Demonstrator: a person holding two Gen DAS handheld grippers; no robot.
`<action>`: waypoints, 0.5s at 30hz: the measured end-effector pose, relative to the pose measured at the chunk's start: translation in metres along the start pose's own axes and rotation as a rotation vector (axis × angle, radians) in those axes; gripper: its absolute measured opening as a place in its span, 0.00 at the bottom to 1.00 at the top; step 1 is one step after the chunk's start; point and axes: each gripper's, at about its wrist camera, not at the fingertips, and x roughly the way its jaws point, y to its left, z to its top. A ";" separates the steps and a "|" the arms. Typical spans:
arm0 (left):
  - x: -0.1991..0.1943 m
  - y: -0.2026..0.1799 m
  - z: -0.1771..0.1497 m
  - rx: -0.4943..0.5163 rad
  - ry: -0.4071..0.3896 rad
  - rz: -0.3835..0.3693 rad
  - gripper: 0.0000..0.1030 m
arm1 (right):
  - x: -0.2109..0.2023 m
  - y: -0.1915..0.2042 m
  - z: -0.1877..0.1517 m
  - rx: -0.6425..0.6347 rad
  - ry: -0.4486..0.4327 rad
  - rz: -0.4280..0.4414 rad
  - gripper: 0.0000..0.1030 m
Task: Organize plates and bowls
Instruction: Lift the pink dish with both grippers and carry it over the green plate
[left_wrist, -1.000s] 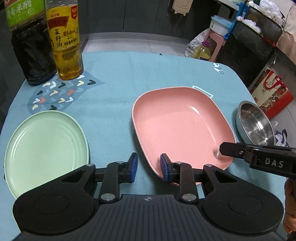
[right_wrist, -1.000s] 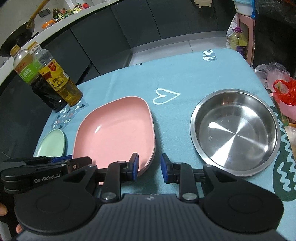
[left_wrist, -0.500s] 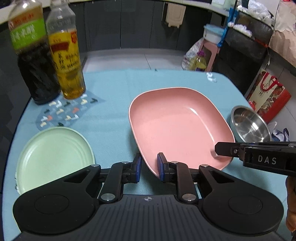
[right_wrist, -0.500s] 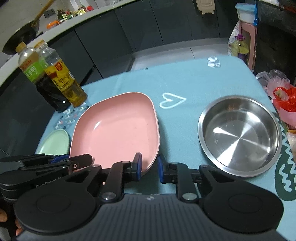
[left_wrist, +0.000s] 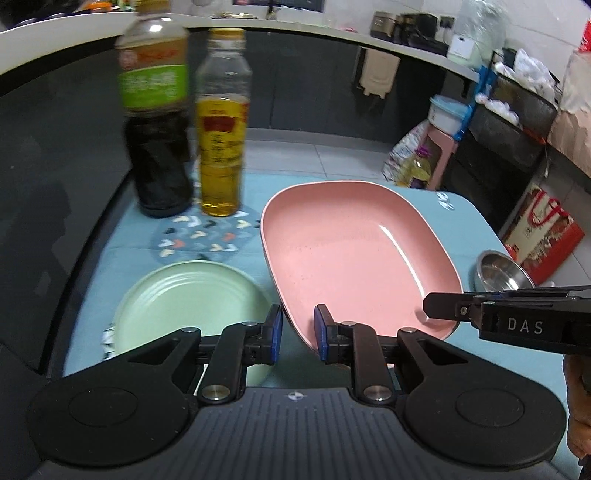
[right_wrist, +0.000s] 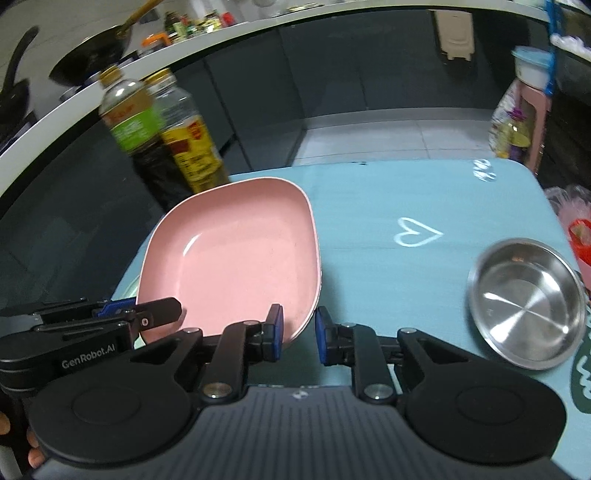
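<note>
Both grippers have closed on the near rim of the pink plate (left_wrist: 354, 254): the left gripper (left_wrist: 297, 334) and the right gripper (right_wrist: 298, 334) stood open around it a second ago. The plate is now lifted, tilted above the worktop (right_wrist: 406, 192), its edge over the green plate (left_wrist: 188, 299).

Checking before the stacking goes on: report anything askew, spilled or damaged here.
Only the pink plate is askew: both claws, left and right, pinch its near rim and it tilts above the blue tablecloth. No spills or damage visible.
</note>
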 end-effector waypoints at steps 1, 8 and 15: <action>-0.003 0.005 -0.001 -0.006 -0.006 0.004 0.17 | 0.001 0.006 0.001 -0.011 0.003 0.004 0.15; -0.022 0.041 -0.006 -0.052 -0.051 0.042 0.17 | 0.008 0.048 0.006 -0.104 0.015 0.011 0.15; -0.028 0.074 -0.014 -0.107 -0.054 0.053 0.17 | 0.025 0.080 0.009 -0.154 0.060 0.018 0.15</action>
